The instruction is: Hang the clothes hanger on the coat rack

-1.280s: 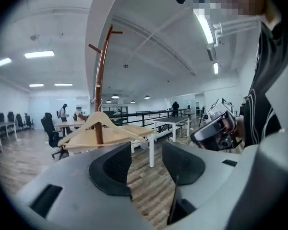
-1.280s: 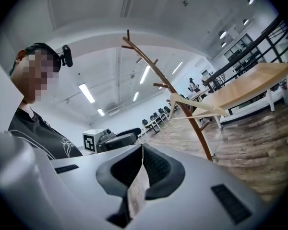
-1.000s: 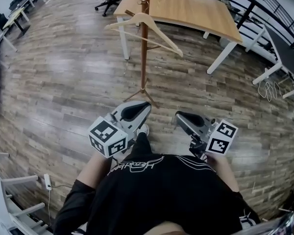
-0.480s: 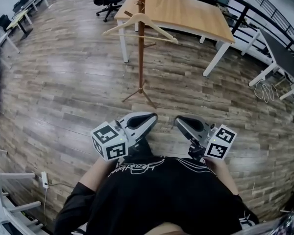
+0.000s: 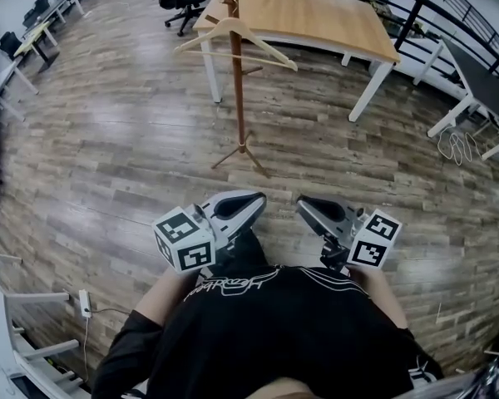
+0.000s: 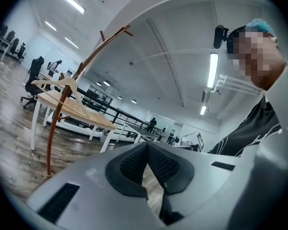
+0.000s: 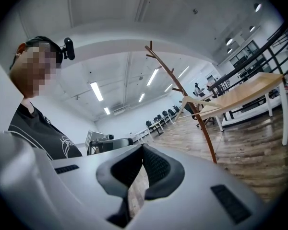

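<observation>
A wooden clothes hanger (image 5: 208, 34) hangs by its hook on a peg of the slim brown coat rack (image 5: 237, 98). The rack stands on the plank floor (image 5: 108, 140) just in front of a light wooden table (image 5: 324, 15). Well short of the rack, a person in a black shirt (image 5: 266, 331) holds the left gripper (image 5: 251, 199) and right gripper (image 5: 304, 203) level and side by side. Each claw is pressed together at the tips with nothing between them.

The head view looks steeply down from above onto the wooden floor (image 5: 108, 156). Both gripper views sit low, facing level along their jaws. All three share the coat rack (image 5: 236, 81), far off.
</observation>
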Demonstrator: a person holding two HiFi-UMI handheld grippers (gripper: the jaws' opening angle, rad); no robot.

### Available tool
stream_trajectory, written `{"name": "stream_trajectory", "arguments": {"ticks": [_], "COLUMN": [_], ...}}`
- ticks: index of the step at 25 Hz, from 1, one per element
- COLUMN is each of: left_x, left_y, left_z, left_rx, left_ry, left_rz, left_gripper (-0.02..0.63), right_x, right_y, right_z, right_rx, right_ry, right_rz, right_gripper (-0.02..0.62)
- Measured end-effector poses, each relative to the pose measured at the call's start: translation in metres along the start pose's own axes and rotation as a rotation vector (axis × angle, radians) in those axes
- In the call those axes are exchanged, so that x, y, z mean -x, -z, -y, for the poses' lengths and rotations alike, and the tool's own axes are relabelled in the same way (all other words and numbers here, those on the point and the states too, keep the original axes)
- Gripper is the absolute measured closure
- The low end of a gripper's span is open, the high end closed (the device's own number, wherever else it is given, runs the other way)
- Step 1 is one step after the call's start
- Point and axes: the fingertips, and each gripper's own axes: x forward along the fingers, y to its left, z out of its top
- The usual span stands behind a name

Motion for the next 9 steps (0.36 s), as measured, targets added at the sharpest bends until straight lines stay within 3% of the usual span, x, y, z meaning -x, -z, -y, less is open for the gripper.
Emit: {"name": "stream_trajectory", "arguments": {"ticks": [9], "left_x": [-0.026], "left_y": [0.014], "left_z": [0.002], "left_rx": [0.011], "left_ry": [0.043], "left_rz": [-0.05], "left_gripper": [0.6], "right_x": [0.017], "right_y": [0.005], "right_z": [0.02], "right_rx": [-0.039], "right_ry": [0.034], "right_rz": [0.019], "right_gripper": [0.557]}}
